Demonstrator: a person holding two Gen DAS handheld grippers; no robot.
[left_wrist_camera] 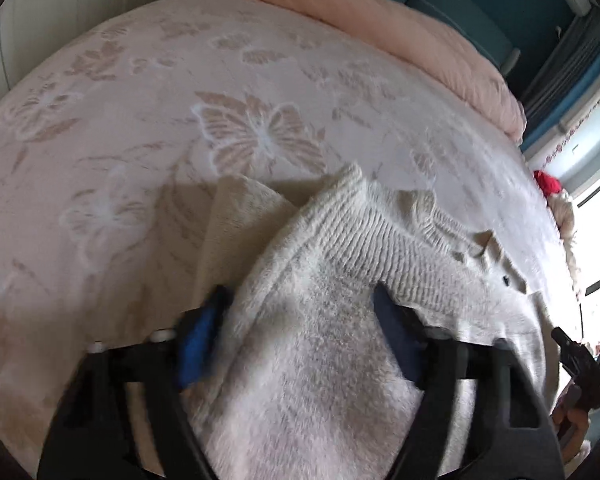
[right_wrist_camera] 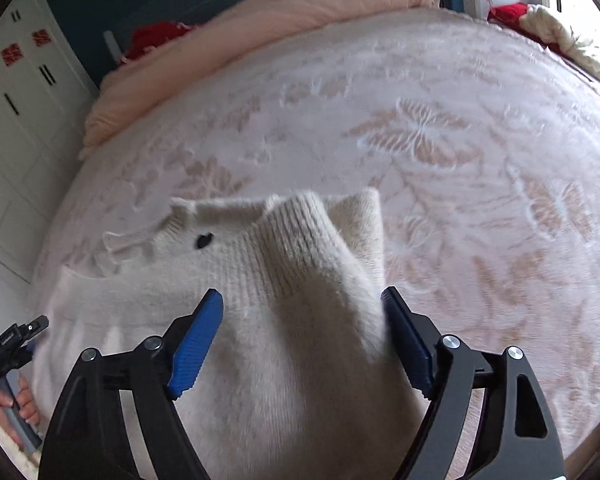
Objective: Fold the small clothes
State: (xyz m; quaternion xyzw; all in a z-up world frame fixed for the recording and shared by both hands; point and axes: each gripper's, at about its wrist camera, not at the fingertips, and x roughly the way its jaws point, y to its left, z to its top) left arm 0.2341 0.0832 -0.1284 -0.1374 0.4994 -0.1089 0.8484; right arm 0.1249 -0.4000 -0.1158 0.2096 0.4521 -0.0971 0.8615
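A small cream knit sweater [left_wrist_camera: 340, 280] with a ribbed part and a dark button lies on the bed; it also shows in the right wrist view [right_wrist_camera: 284, 280]. One sleeve lies folded over the body. My left gripper [left_wrist_camera: 300, 320] is open, its blue pads either side of the fuzzy fabric, close above it. My right gripper [right_wrist_camera: 304, 320] is open, and the folded sleeve lies between its blue fingers [right_wrist_camera: 196, 344]. Neither clamps the cloth. The other gripper shows at each view's edge, held by a hand.
The bed has a pale pink cover with butterfly patterns [left_wrist_camera: 260, 136]. A pink duvet [left_wrist_camera: 380, 12] is bunched at the far side. Red and cream garments [right_wrist_camera: 540, 20] lie at the bed's corner. White cabinets [right_wrist_camera: 16, 100] stand beside the bed.
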